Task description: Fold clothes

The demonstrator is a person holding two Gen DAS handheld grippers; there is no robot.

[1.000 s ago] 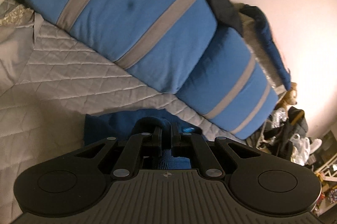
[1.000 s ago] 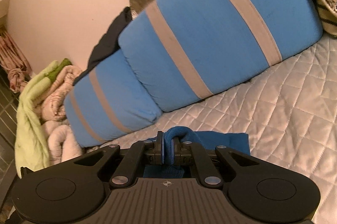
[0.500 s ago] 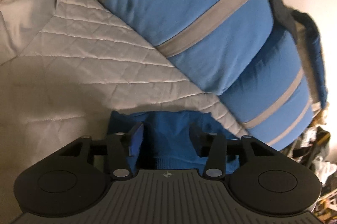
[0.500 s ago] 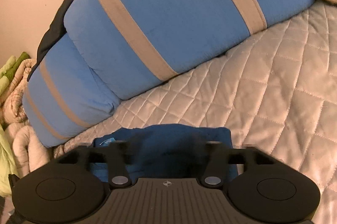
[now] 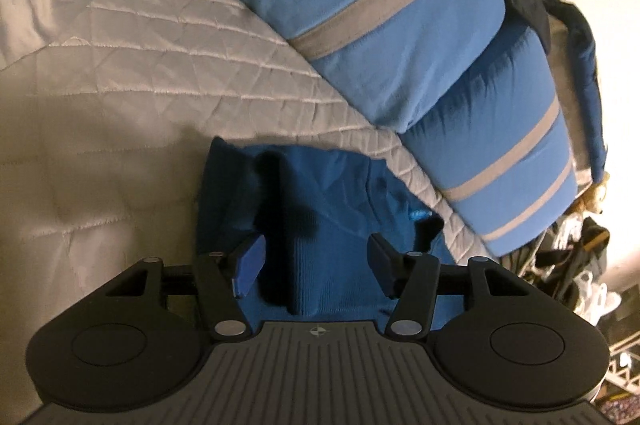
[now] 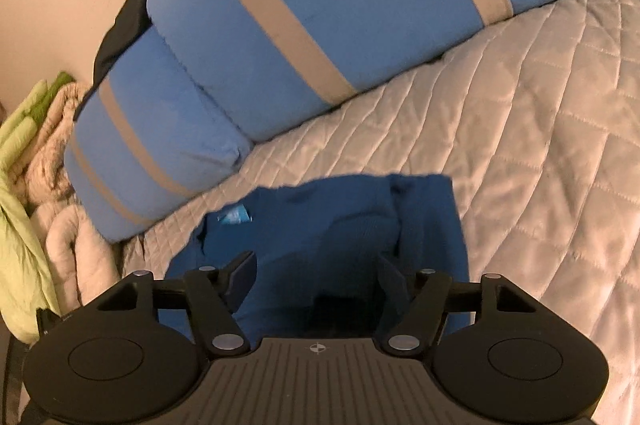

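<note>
A: Where is the garment?

B: A dark blue garment lies bunched on a bed covered by a pale quilted bedspread, just in front of two blue pillows with grey stripes.

A: What is the left tool doing?

B: The left tool sits low over the garment with its jaws apart; a ridge of blue cloth rises between them, but the pads do not press on it.

A: And the right tool?

B: The right tool hovers over the same cloth. Its jaws stand apart and are closing, with fabric between them, not clamped. Green and beige blankets lie piled at the left of that view.
</note>
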